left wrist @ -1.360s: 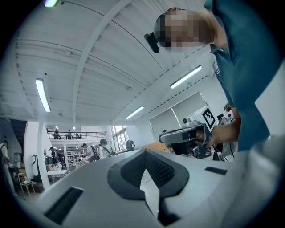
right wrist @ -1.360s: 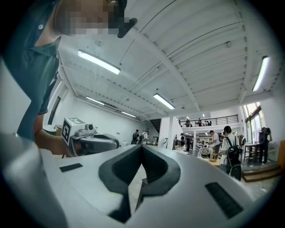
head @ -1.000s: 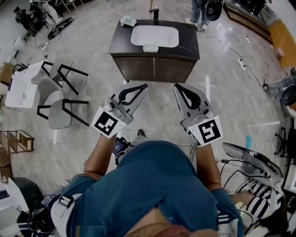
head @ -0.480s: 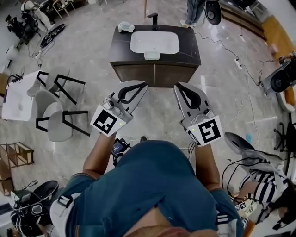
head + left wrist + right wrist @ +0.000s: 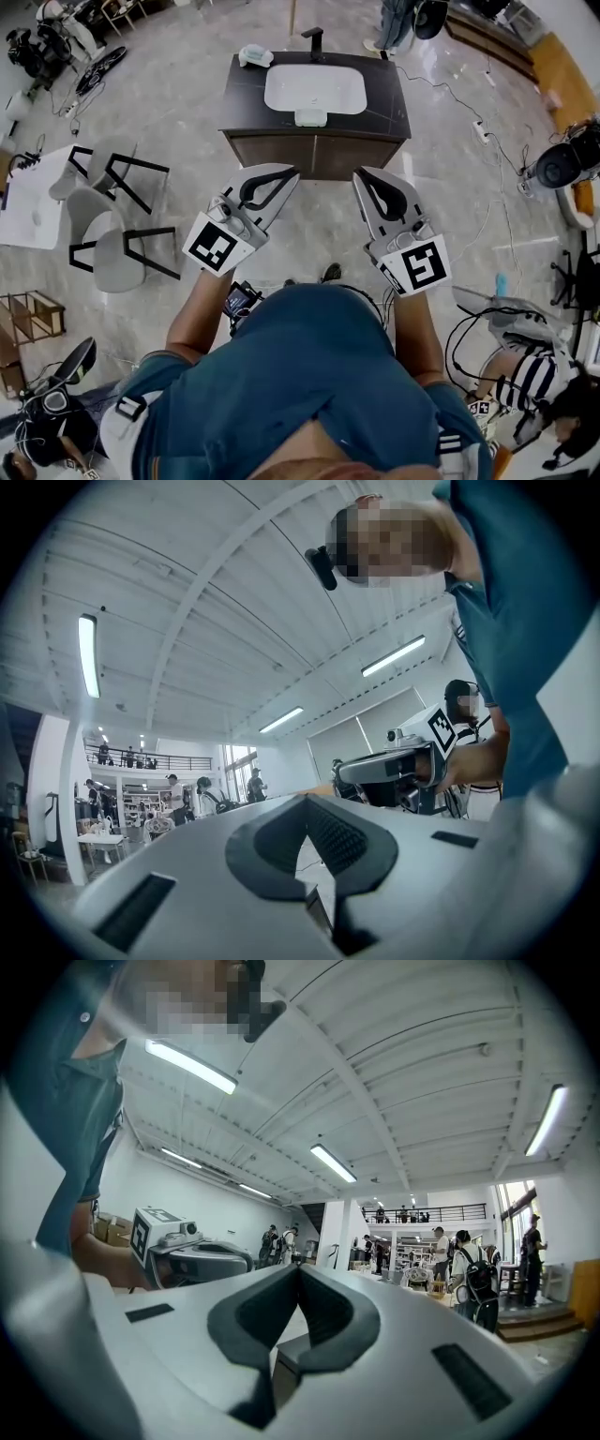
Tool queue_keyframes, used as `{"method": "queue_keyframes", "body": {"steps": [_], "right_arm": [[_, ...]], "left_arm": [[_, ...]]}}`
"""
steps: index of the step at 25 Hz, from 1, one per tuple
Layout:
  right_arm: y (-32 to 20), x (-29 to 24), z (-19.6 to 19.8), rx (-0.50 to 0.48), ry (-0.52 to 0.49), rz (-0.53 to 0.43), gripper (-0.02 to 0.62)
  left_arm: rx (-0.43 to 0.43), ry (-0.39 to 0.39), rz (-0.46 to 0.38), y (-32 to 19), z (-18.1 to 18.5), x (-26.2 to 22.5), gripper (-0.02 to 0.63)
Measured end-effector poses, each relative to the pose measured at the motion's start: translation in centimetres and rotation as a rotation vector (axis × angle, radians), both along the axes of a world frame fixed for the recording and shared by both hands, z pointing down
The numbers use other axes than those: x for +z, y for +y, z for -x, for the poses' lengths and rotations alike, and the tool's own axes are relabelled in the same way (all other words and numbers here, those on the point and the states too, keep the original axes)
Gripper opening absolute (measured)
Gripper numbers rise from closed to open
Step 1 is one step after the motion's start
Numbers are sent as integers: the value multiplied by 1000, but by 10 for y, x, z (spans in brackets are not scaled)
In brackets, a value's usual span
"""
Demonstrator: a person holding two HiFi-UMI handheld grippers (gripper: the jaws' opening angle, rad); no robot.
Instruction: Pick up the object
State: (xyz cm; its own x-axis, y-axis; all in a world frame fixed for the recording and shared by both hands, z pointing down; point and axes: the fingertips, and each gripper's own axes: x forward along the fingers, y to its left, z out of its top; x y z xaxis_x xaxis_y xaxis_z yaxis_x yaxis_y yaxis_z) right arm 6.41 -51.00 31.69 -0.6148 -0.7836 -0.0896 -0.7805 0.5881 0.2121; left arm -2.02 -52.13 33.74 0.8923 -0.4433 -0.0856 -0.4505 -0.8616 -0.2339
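The floor (image 5: 187, 122) is pale polished stone, glossy with reflections. The vanity cabinet (image 5: 314, 155) has a dark wood-grain front under a dark, faintly veined countertop (image 5: 386, 94). Its basin (image 5: 314, 86) is smooth glossy white. The left gripper (image 5: 293, 172) and right gripper (image 5: 357, 174) have matt grey plastic shells and black ribbed pads (image 5: 330, 836). The person's shirt (image 5: 300, 375) is teal cloth.

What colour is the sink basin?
The basin is white, set in a dark countertop; head view shows it best.

Grey-white left gripper (image 5: 292, 173); dark-brown vanity (image 5: 314, 150); seemingly marbled floor (image 5: 187, 122).
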Motion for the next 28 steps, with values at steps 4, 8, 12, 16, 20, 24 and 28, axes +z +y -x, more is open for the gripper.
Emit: {"method": "queue_keyframes", "body": {"steps": [4, 8, 12, 16, 20, 24, 28], "right_arm": [[-22, 1, -7, -23, -4, 3, 14], [-39, 5, -13, -50, -14, 3, 14], [-62, 6, -36, -79, -15, 11, 14], [-78, 4, -59, -108, -27, 6, 14], [-91, 6, -76, -131, -38, 3, 14], [-123, 22, -102, -144, -58, 15, 14], [-138, 20, -98, -136, -64, 28, 14]], "left_arm": [[-21, -6, 9, -18, -7, 1, 5], [-45, -17, 19, -36, -15, 7, 5], [-56, -20, 19, -58, -44, 6, 5], [-72, -37, 13, -71, -70, 3, 5], [-96, -49, 10, -81, -87, 4, 5], [-108, -65, 25, -111, -113, 20, 5], [-110, -67, 38, -126, -106, 18, 5]]}}
